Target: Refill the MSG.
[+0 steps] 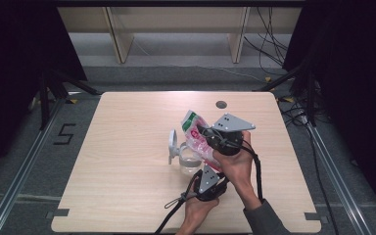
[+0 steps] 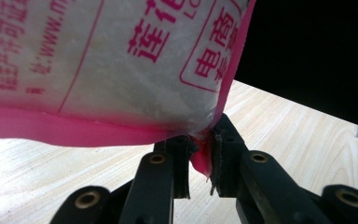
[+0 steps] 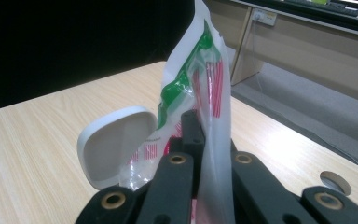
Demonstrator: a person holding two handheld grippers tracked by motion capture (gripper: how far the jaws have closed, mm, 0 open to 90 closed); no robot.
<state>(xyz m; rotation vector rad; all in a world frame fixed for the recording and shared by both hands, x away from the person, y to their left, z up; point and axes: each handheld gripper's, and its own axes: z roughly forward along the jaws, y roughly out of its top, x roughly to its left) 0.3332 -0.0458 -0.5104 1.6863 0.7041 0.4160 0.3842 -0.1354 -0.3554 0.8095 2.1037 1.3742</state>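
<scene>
**Both grippers hold one bag over the jar**

The bag is in the air near the table centre, a bit to the right, tilted with its top end up and away from the person. It is a plastic bag w/ pink edge, pink print and green at the top, and something white and grainy inside.

Left gripper is low, near the front edge of the table. In the left gripper view its jaws are closed on the bottom pink corner of the bag; the pink seam is pinched between the 2 black tips. The rest of the bag rises above the jaws.

Right gripper is higher and farther from the person, a grey plate on top. In the right gripper view its jaws are closed on the thin clear film of the bag, upper part, where the green and red print is.

Under the bag stands a clear jar on the table, just left of the left gripper. Its white lid is open and stands up at the left side; the right gripper view shows the lid beside the bag. If bag touches jar, I cannot tell.

A small round hole is at the far edge of the table.
</scene>
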